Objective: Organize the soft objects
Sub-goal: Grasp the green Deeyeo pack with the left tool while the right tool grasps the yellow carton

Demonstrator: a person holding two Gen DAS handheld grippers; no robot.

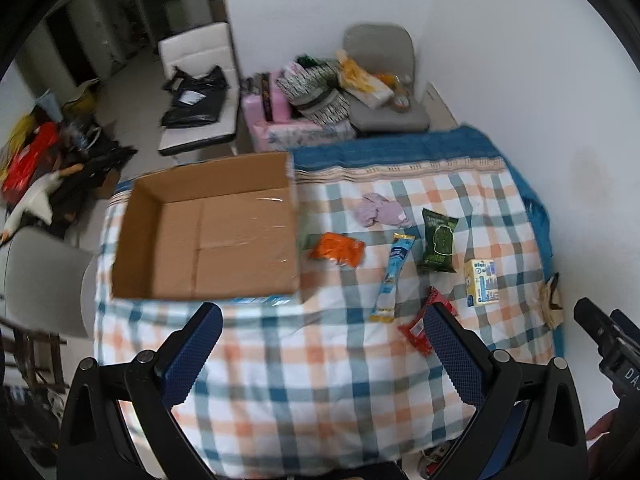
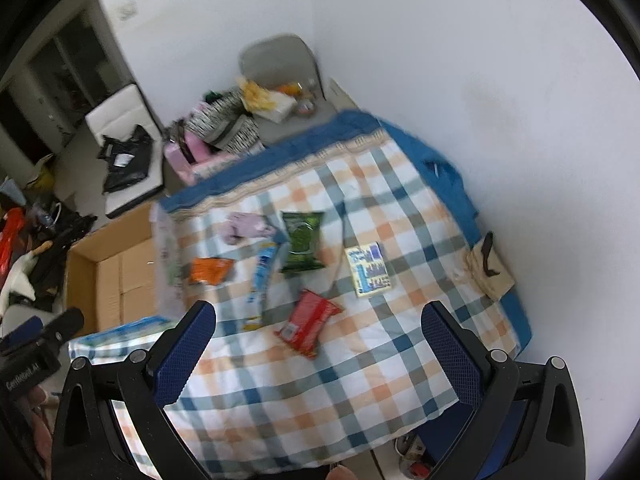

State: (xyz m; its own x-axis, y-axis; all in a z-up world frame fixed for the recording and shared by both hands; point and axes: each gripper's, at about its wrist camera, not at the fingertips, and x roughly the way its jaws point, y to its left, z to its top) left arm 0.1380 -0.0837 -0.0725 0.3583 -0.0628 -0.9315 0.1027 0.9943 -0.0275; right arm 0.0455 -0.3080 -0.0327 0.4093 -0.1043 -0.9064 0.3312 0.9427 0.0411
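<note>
An open, empty cardboard box (image 1: pixel 208 236) sits on the left of the checked cloth (image 1: pixel 304 380); it also shows in the right wrist view (image 2: pixel 116 276). On the cloth lie a lilac soft cloth (image 1: pixel 382 210) (image 2: pixel 246 226), an orange packet (image 1: pixel 338 249) (image 2: pixel 210 270), a long blue sachet (image 1: pixel 394 276) (image 2: pixel 260 280), a green packet (image 1: pixel 437 241) (image 2: pixel 301 242), a red packet (image 1: pixel 424 326) (image 2: pixel 308 322) and a yellow-blue box (image 1: pixel 482 282) (image 2: pixel 369 270). My left gripper (image 1: pixel 320 320) is open and empty above the near cloth. My right gripper (image 2: pixel 318 318) is open and empty above the red packet.
A grey chair (image 1: pixel 384 80) piled with bags stands behind the table by the white wall. A white chair (image 1: pixel 196 88) holds a black bag. Clutter covers the floor at the left (image 1: pixel 48 160). A tan pouch (image 2: pixel 486 270) lies at the cloth's right edge.
</note>
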